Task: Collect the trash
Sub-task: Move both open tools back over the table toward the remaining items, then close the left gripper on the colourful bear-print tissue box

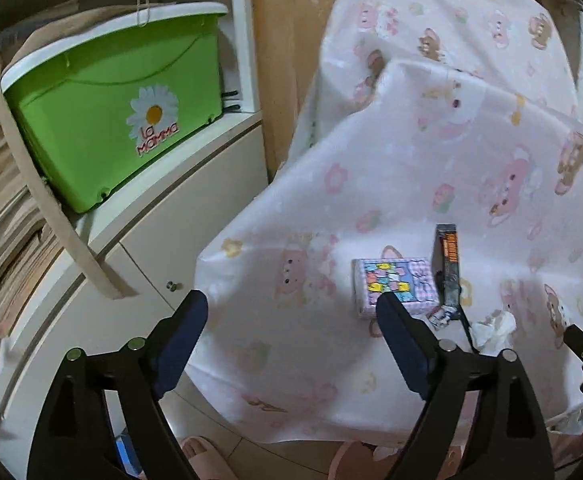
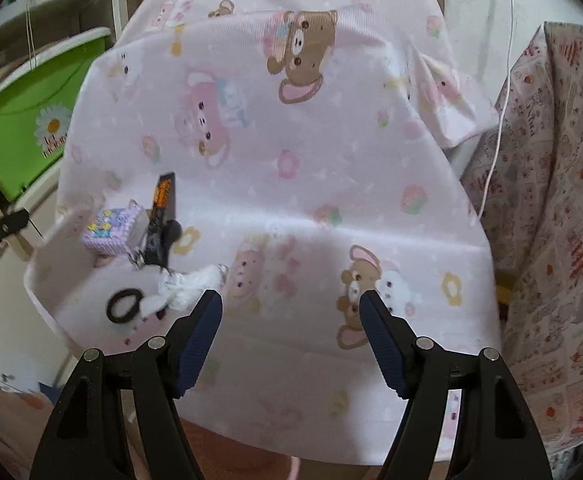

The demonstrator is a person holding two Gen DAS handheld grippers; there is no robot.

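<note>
Left wrist: left gripper (image 1: 291, 312) jaws wide, empty | right wrist: right gripper (image 2: 291, 304) jaws wide, empty

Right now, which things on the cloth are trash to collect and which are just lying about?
Likely trash:
crumpled tissue
black wrapper
small torn scrap

Probably just lying about:
pastel tissue pack
black hair tie
green bin

Both grippers open, holding nothing.
</note>
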